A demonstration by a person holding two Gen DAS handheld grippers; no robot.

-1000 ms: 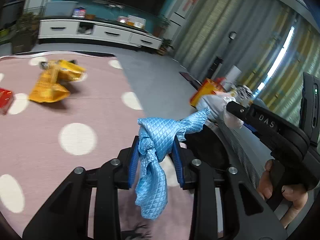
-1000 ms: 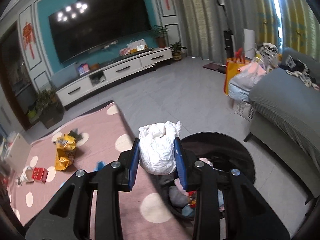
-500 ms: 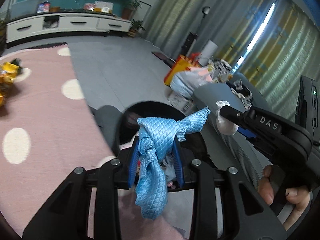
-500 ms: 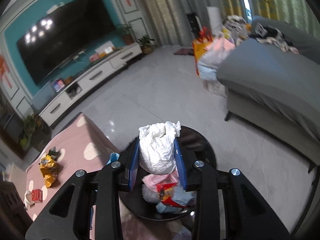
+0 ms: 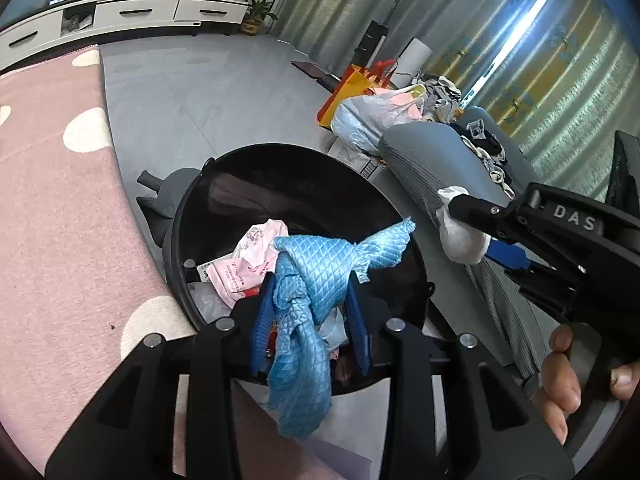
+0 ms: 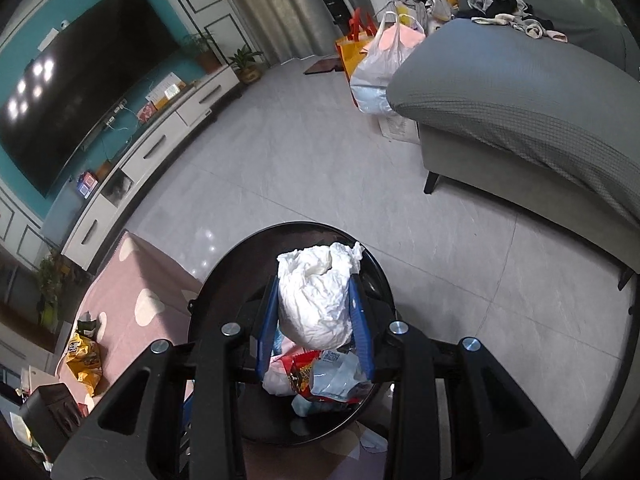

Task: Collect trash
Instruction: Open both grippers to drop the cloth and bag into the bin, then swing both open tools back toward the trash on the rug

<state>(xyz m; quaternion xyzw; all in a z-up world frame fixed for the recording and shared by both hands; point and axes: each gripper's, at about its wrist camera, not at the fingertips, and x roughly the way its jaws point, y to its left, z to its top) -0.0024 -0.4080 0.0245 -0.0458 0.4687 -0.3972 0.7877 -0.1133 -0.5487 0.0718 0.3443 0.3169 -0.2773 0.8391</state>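
My left gripper (image 5: 308,320) is shut on a knotted blue cloth (image 5: 312,280) and holds it over the near side of a round black trash bin (image 5: 224,184) that holds pink and white wrappers. My right gripper (image 6: 316,312) is shut on a crumpled white paper wad (image 6: 316,292) above the same bin (image 6: 216,276), which holds red and clear wrappers. The right gripper also shows in the left wrist view (image 5: 464,232), at the bin's right side, with the white wad (image 5: 460,236) in it.
A pink rug with white dots (image 5: 52,208) lies left of the bin. A grey sofa (image 6: 520,92) stands to the right, with full bags (image 6: 380,64) beside it. A yellow snack bag (image 6: 84,364) lies on the rug. A white TV cabinet (image 6: 152,152) lines the far wall.
Both grippers have moved over the bin and tilted down toward it. The bin now fills more of each view. Both still hold their items.
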